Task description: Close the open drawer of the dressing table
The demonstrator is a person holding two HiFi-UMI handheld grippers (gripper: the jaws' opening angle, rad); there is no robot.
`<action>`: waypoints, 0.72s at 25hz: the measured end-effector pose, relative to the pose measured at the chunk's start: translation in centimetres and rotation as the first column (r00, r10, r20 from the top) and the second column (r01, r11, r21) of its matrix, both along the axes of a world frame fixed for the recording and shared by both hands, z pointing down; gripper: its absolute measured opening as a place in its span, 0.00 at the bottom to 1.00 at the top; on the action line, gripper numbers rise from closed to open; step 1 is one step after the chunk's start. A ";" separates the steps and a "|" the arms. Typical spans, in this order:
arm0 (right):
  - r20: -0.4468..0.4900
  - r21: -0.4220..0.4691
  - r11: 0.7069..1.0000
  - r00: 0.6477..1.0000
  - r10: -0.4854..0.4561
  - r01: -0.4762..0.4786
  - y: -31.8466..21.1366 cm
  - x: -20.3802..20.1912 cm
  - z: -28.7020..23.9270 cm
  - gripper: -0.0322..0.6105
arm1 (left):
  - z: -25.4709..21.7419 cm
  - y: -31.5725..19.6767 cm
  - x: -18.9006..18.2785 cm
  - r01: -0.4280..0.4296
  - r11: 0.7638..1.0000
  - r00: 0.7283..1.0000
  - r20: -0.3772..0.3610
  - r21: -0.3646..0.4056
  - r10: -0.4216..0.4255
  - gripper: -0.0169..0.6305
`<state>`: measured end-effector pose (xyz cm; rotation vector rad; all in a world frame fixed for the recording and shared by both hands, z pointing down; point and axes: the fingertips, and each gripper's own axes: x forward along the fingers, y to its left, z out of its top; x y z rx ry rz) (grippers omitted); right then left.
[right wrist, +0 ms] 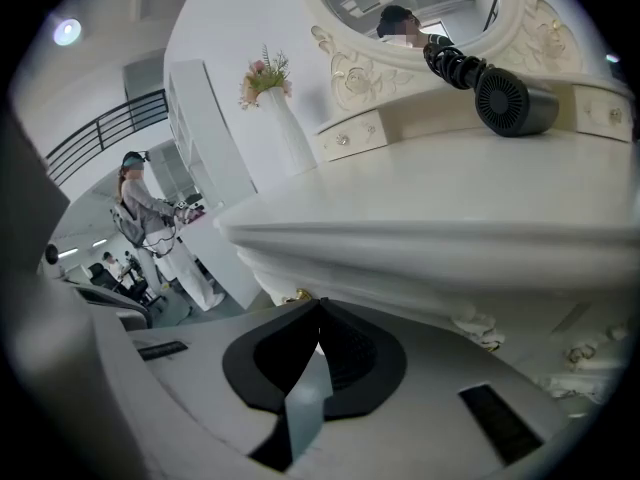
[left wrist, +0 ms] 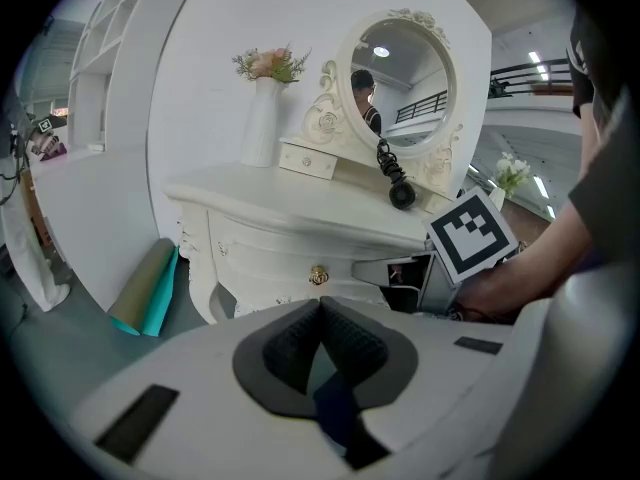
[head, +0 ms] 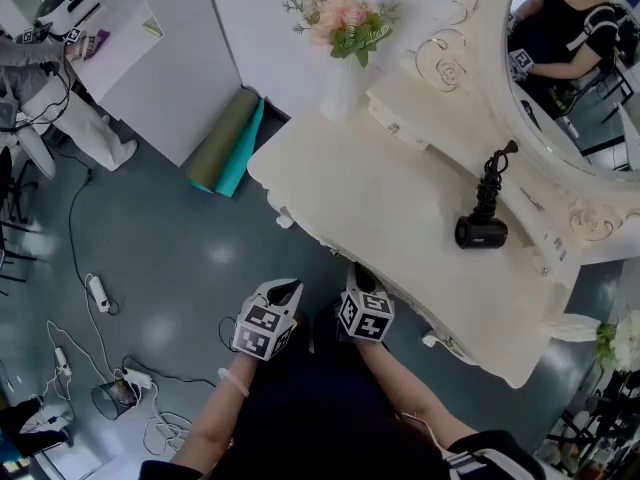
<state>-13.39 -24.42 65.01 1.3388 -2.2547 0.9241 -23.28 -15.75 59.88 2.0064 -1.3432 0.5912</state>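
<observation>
drawer [left wrist: 282, 264] in the bench [head: 400, 198] front, dead ahead of you, long axis along that front | its gold knob [right wrist: 297, 295] sits just beyond your right gripper [right wrist: 320, 306], the nearer one; left gripper [left wrist: 320, 306] stands back | both pairs of fingers closed, empty | bench lip hides how far the drawer stands out

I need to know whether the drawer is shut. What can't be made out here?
Drawer: in the head view the tabletop hides it; the left gripper view shows it front-on, so how far out it stands is unclear.
Its knob: in the right gripper view, partly behind the right gripper.
Mirror: cut off by the head view's edge.
</observation>
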 end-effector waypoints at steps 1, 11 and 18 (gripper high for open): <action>0.017 0.002 1.000 1.000 -0.009 0.009 0.3 -0.3 -0.3 0.09 | 0.0 0.1 -0.1 -0.002 1.000 1.000 -0.002 0.001 0.002 0.06; 0.076 0.088 0.996 0.997 -0.012 0.005 3.8 -2.3 -4.4 0.09 | -0.3 2.3 -1.7 -0.053 0.998 0.998 -0.037 0.028 0.054 0.06; 0.112 0.136 0.989 0.993 0.039 -0.054 7.0 -2.4 -7.0 0.09 | -1.2 3.9 -2.3 -0.119 0.992 0.990 -0.066 0.050 0.122 0.06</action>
